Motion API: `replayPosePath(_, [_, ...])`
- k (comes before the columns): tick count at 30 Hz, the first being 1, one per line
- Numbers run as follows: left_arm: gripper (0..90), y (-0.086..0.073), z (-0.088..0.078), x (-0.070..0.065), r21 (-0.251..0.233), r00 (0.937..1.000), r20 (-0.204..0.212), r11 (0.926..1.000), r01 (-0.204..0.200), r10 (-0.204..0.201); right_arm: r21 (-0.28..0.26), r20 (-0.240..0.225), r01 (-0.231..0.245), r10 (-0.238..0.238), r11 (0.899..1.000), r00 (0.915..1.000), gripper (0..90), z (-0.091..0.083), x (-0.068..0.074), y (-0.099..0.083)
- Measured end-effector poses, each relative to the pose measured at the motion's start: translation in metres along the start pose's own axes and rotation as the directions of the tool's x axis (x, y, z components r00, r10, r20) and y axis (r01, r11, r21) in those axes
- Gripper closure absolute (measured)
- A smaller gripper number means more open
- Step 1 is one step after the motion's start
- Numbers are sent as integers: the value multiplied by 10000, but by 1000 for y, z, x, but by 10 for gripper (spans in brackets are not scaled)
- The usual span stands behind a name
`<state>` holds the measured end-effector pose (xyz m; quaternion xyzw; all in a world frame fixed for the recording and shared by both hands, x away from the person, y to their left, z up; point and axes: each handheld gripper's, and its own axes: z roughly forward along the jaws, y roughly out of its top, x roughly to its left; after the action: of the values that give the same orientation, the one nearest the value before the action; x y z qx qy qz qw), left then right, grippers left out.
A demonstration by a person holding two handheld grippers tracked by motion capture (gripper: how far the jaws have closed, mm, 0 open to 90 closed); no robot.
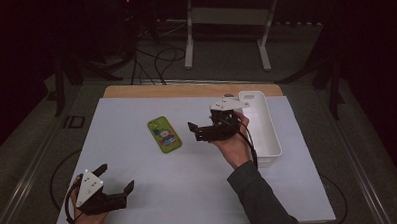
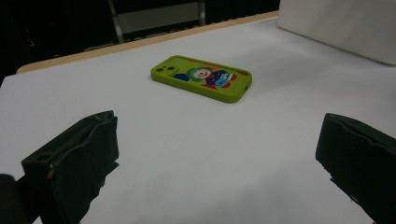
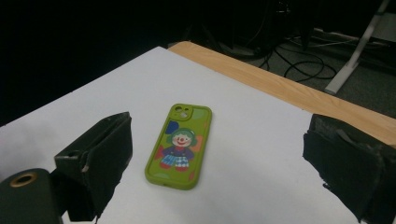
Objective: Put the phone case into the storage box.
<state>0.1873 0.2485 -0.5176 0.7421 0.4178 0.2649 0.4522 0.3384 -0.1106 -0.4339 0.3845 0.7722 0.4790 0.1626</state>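
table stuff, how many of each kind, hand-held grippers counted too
phone in green case: 1
white bin: 1
hand-held grippers, left and right: 2
total: 4

Dim room, dark walls. Behind the table [image 1: 139, 204]: grey floor [image 1: 224, 61] w/ black cables [image 1: 157, 58], white metal frame [image 1: 226, 21]; black stands either side.
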Motion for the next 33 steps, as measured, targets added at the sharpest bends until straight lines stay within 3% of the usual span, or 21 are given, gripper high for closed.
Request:
replayPosePath(16, [0, 0, -1, 1, -29, 10000, -25, 10000, 60, -60, 121, -72, 117, -116, 9999, 9999, 78, 7, 8, 13])
replayPosePath(33, [0, 0, 0, 1, -21, 10000, 6, 10000, 58, -58, 942, -197, 223, -206, 9953, 9996, 79, 26, 14, 24])
